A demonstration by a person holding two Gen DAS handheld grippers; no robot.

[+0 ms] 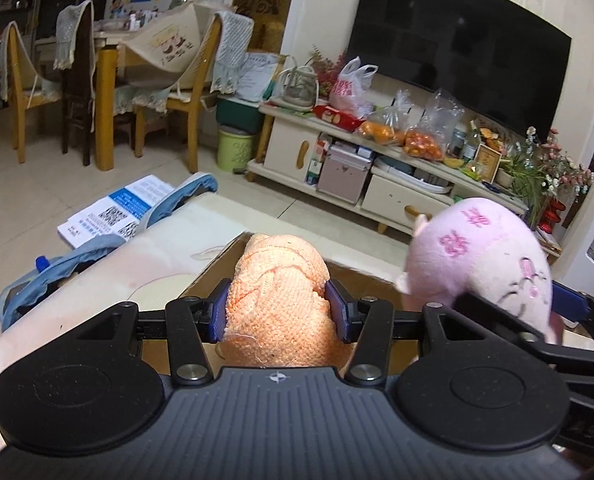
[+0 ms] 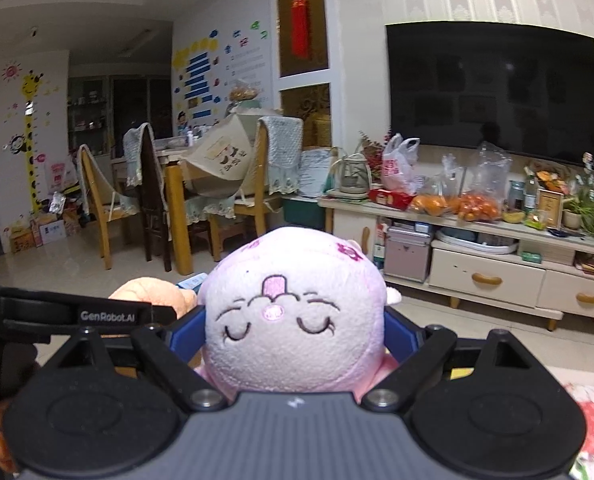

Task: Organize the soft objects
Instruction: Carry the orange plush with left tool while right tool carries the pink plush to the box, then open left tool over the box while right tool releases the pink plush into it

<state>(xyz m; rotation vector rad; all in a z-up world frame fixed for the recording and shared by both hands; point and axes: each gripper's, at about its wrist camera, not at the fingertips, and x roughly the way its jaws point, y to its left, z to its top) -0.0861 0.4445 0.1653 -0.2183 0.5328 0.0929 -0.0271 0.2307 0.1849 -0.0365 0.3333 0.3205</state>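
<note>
My left gripper [image 1: 281, 310] is shut on a rolled orange knitted cloth [image 1: 277, 284], held above a brown cardboard box [image 1: 213, 276] on the table. My right gripper [image 2: 293, 336] is shut on a round pink plush toy [image 2: 293, 316] with closed embroidered eyes. In the left wrist view the plush [image 1: 481, 256] hangs to the right of the orange cloth, level with it. In the right wrist view the orange cloth [image 2: 153, 288] shows at the left behind the other gripper's body.
A pale table [image 1: 165, 248] carries the box; blue fabric [image 1: 97, 248] lies at its left edge, with leaflets [image 1: 117, 212] beyond. A TV cabinet [image 1: 377, 168] with bags of fruit and a dining table with chairs [image 1: 109, 80] stand across the floor.
</note>
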